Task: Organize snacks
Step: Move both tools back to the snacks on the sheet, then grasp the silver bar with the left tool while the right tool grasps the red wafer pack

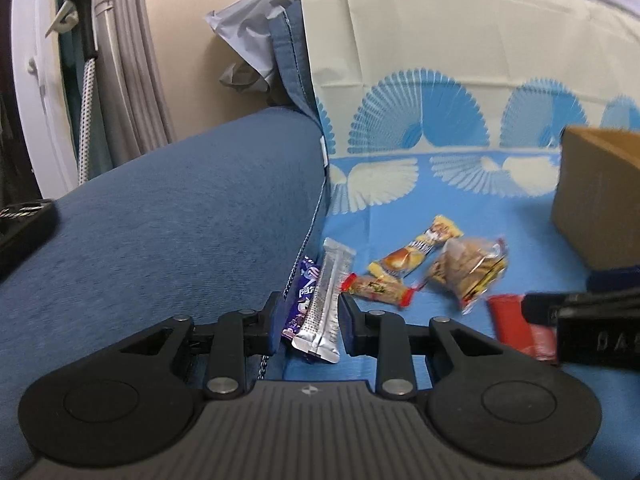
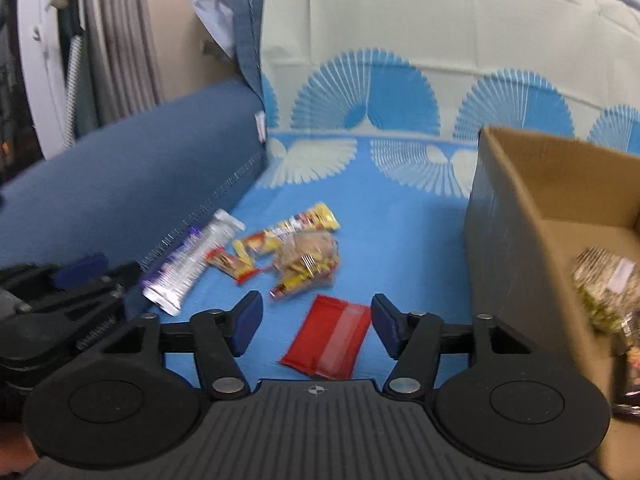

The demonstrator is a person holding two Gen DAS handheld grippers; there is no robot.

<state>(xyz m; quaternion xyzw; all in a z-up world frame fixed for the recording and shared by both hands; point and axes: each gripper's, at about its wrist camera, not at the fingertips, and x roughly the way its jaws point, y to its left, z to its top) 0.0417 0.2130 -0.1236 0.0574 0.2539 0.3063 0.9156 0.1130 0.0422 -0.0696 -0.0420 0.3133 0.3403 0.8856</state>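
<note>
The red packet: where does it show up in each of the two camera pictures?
Left wrist view: the red packet lies at the lower right, partly hidden behind the right gripper.
Right wrist view: it lies low in the middle, between the right gripper's open fingers.
Shared landmark: the silver wrapper, to the left of the packet in both views.

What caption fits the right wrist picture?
Open right tool lines up over a red packet beside the cardboard box.

Right tool (image 2: pixel 316 326) straddles red packet (image 2: pixel 326 338) beside cardboard box (image 2: pixel 516 216), not gripping
</note>
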